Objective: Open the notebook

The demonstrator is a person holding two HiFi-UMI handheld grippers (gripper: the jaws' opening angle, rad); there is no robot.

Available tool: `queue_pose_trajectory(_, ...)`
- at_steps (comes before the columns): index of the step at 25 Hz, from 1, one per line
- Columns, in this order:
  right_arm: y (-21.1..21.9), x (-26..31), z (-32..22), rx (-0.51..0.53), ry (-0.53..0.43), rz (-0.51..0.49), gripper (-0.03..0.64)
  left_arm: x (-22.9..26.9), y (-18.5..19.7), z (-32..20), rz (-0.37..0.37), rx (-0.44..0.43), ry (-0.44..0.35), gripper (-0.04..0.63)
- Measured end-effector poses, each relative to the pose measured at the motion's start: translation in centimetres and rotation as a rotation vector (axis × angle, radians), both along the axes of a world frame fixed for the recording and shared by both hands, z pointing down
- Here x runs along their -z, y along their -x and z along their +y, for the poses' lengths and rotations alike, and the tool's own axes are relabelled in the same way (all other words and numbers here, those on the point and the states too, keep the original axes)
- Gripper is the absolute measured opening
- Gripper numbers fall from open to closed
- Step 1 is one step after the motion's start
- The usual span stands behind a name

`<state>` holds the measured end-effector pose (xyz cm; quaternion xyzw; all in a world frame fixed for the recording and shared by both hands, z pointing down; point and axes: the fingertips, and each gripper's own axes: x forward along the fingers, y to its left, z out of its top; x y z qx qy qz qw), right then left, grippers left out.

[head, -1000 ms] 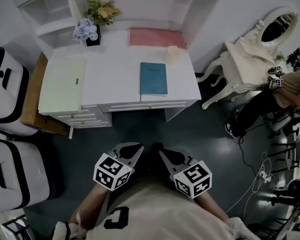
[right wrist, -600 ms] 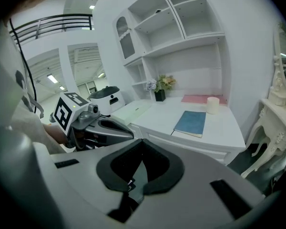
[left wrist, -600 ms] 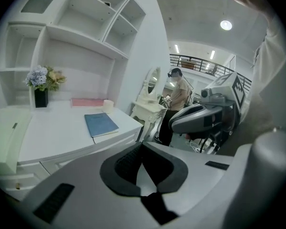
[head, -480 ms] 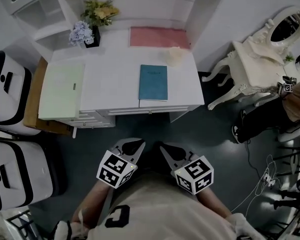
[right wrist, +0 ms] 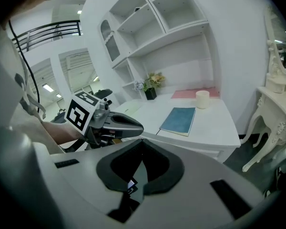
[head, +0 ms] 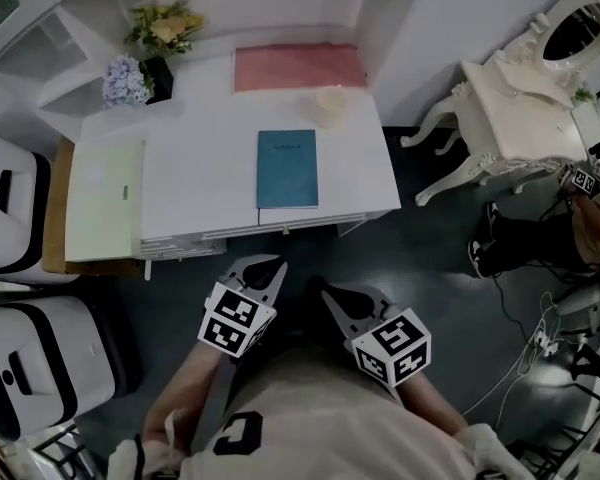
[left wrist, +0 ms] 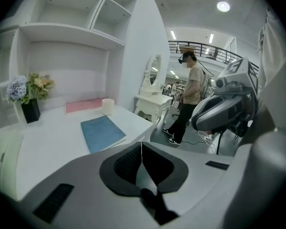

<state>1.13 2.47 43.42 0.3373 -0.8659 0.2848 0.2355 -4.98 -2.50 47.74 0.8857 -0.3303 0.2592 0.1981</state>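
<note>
A closed blue notebook (head: pixel 287 168) lies flat near the front edge of the white desk (head: pixel 200 183). It also shows in the left gripper view (left wrist: pixel 102 132) and the right gripper view (right wrist: pixel 178 120). My left gripper (head: pixel 269 265) hangs in front of the desk, short of its edge, jaws shut with nothing between them (left wrist: pixel 141 143). My right gripper (head: pixel 319 292) is beside it, a little further back, also shut and empty (right wrist: pixel 142 140). Neither gripper touches the notebook.
On the desk are a pink mat (head: pixel 298 66), a cream cup (head: pixel 329 103), two flower pots (head: pixel 140 68) and a pale green pad (head: pixel 102 200). White cases (head: pixel 40 363) stand at the left. At the right are a white vanity (head: pixel 525 113), a person (left wrist: pixel 188 97) and floor cables (head: pixel 525 353).
Both grippers have moved forward toward the desk, and the desk's front edge now lies closer to them. The notebook has not moved on the desk.
</note>
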Motion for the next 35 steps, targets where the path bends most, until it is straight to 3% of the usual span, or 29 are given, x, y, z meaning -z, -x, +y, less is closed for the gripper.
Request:
queue_pose_trajectory(12,-3.3,-0.9,-3.4,0.012,0.052,-0.022,0.021,-5.7,-4.0,-7.0,-0.142,-0.08,0.056,0.029)
queue_pose_trajectory(14,-3.7,-1.1,-4.0,0.019,0.062,-0.028,0.021,-7.0,-4.5,-7.9,-0.188,-0.103,0.081,0.162)
queue_pose_trajectory(24,-6.0,-2.2,-6.1,0.031,0.108,-0.05,0.021,-11.5,-6.3,-12.3,-0.49,-0.159,-0.039,0.187)
queue_pose_trajectory(30,-6.7,-3.0,-6.8,0.025,0.133,-0.063,0.021,-13.2,-6.7,-13.1,-0.577,-0.173,-0.068,0.187)
queue_pose_trajectory(35,-7.3,-3.3,-7.1,0.011,0.14,-0.071,0.021,-14.1,-6.8,-13.3,-0.605,-0.192,-0.066,0.187)
